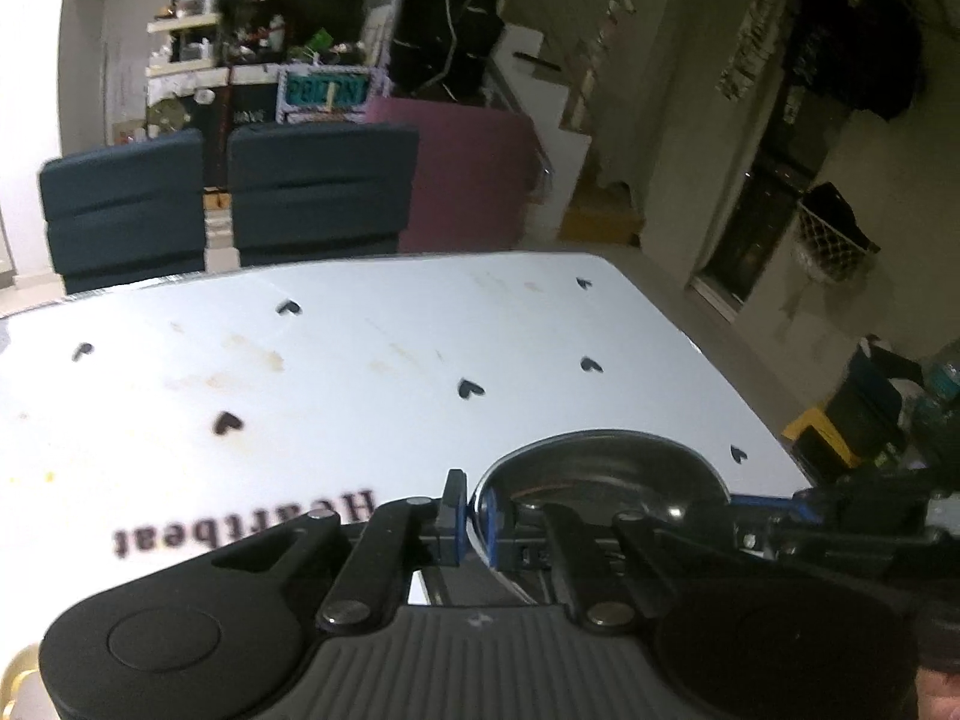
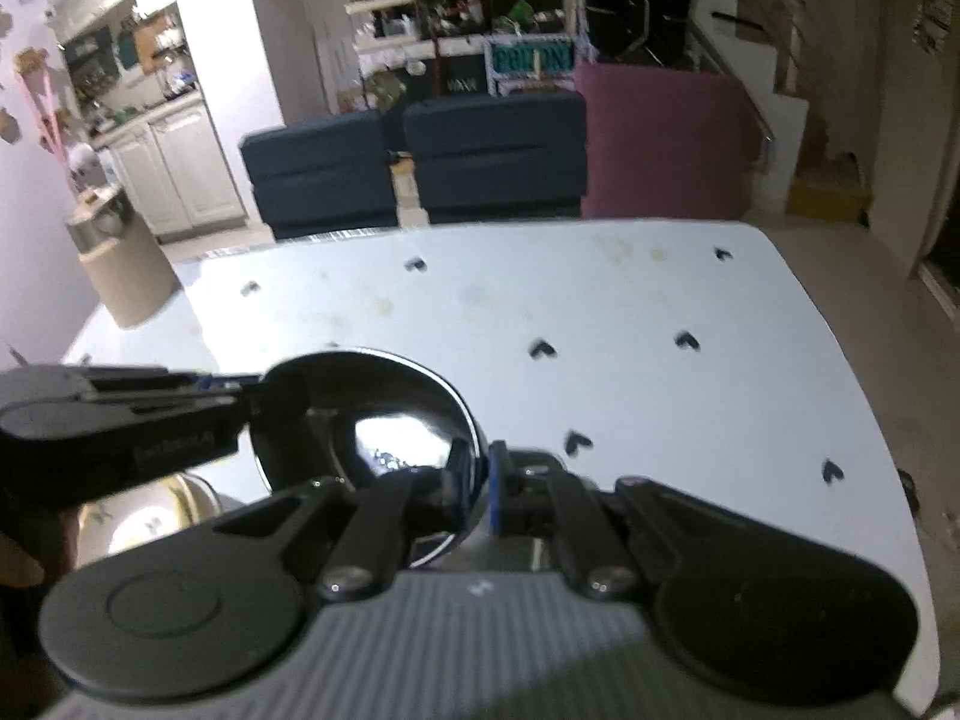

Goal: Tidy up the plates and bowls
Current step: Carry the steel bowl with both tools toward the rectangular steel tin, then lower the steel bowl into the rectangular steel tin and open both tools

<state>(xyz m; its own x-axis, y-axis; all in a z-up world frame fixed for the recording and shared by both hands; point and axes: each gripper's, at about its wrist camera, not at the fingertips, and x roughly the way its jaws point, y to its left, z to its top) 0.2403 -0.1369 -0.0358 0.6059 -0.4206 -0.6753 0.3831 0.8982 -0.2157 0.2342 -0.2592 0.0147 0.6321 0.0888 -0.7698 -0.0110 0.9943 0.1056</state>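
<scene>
Both my left gripper [image 1: 474, 516] and right gripper [image 2: 478, 489] clamp opposite rims of the steel bowl [image 2: 384, 420] above the table [image 2: 600, 300], whose far edge lies bare.

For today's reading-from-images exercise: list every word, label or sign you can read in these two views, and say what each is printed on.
"Heartbeat": printed in black on the white tablecloth, seen upside down at in the left wrist view.
Teal sign behind the sofas: large letters, too blurred to read.
Embossed lettering on the left tool's body, right wrist view: too blurred to read.

bowl [image 2: 384, 420] above table [image 2: 630, 312] | chairs [image 2: 420, 162] behind table
</scene>
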